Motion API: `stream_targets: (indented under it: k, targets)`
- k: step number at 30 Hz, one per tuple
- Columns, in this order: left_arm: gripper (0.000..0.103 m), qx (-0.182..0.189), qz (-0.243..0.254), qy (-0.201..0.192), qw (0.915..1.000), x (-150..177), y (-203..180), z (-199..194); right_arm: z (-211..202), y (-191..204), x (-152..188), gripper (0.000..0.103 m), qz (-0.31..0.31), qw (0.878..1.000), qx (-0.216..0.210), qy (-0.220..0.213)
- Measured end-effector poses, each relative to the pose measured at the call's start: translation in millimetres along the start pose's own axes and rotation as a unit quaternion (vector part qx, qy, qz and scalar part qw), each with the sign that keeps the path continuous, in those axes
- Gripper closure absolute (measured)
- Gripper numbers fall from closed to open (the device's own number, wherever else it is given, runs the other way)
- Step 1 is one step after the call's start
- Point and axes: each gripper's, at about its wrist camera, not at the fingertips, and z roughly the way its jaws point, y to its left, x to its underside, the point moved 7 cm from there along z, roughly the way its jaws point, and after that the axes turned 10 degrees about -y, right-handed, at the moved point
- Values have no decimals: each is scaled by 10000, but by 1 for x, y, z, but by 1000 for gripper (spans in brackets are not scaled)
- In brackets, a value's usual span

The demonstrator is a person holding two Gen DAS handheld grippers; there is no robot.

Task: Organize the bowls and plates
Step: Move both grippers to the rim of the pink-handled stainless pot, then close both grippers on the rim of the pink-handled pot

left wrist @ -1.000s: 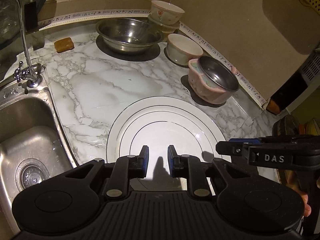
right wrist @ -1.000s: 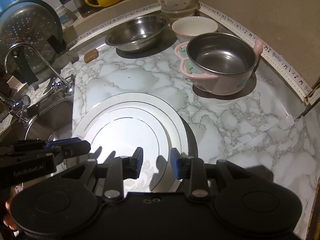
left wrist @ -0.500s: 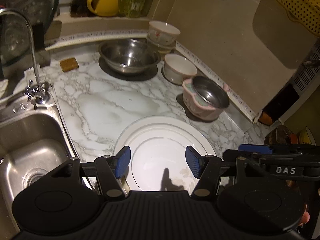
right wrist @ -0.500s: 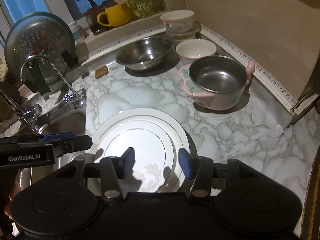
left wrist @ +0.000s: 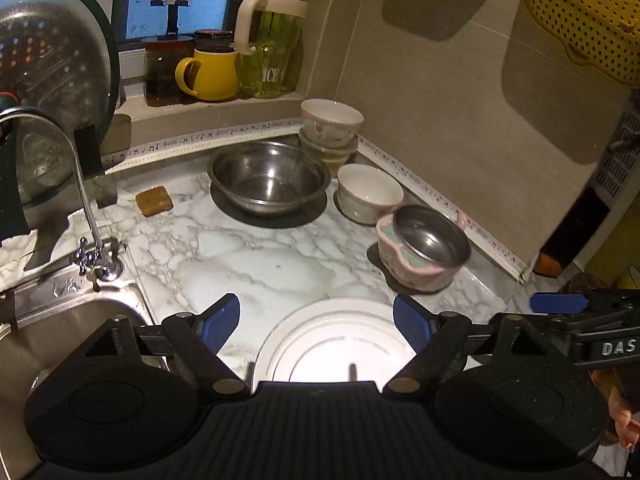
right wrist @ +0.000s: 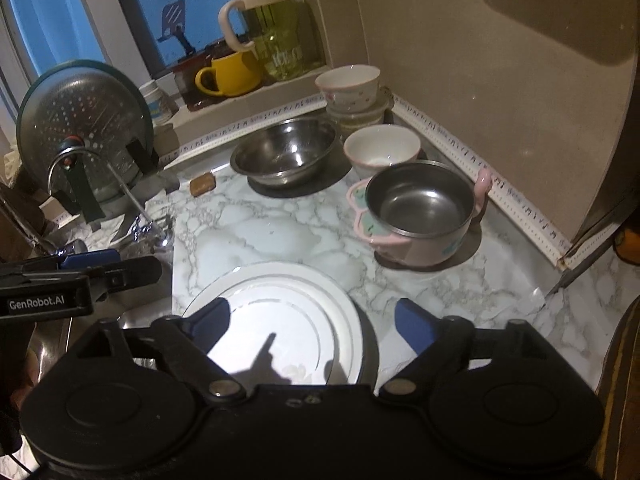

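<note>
Both grippers, left [left wrist: 316, 322] and right [right wrist: 312, 326], hover above a white plate [left wrist: 332, 344] on the marble tabletop [left wrist: 260, 264]. Their jaws are opening wide, gripping nothing. Bowls stand at the far right.

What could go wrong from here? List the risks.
1. The white plate lies near the counter's edge beside the sink; a nudge might tip it in.
2. The pink-handled steel bowl stands close behind the plate; lifting the plate carelessly could knock it.
3. Both grippers' fingers are opening, nothing between them.

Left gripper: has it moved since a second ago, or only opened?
Yes. The left gripper has risen and drawn back: against the fixed sink, the white plate now sits lower and smaller in the left wrist view. Its jaws are opening, with nothing between them.
</note>
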Motion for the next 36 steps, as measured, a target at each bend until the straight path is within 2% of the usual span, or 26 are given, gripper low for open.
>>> stream_targets:
  k: [1, 4, 9, 13, 17, 24, 30, 36]
  targets:
    - [19, -2, -9, -39, 10000, -3, 0, 3, 0, -3, -3, 3, -17, 10000, 29, -47]
    - [18, 26, 27, -113, 9999, -12, -4, 14, 3, -14, -11, 2, -71, 9997, 149, -173]
    - [18, 267, 79, 219, 9994, -27, -20, 45, 18, -42, -24, 1, 80, 9992, 323, -207]
    - [18, 286, 301, 229, 9989, -37, -37, 68, 31, -66, -33, 1, 258, 9982, 510, -191]
    - [18, 387, 342, 412, 9978, -44, -50, 93, 42, -84, -37, 1, 378, 9972, 638, -132]
    - [18, 279, 769, 727, 9940, -46, -75, 142, 61, -107, -50, 1, 376, 9957, 833, -128]
    - [18, 176, 874, 1110, 9898, -36, -89, 190, 87, -120, -53, 2, 385, 9949, 930, -28]
    - [18, -53, 1034, 1165, 9878, -30, -96, 224, 115, -127, -46, 6, 392, 9936, 1030, 247]
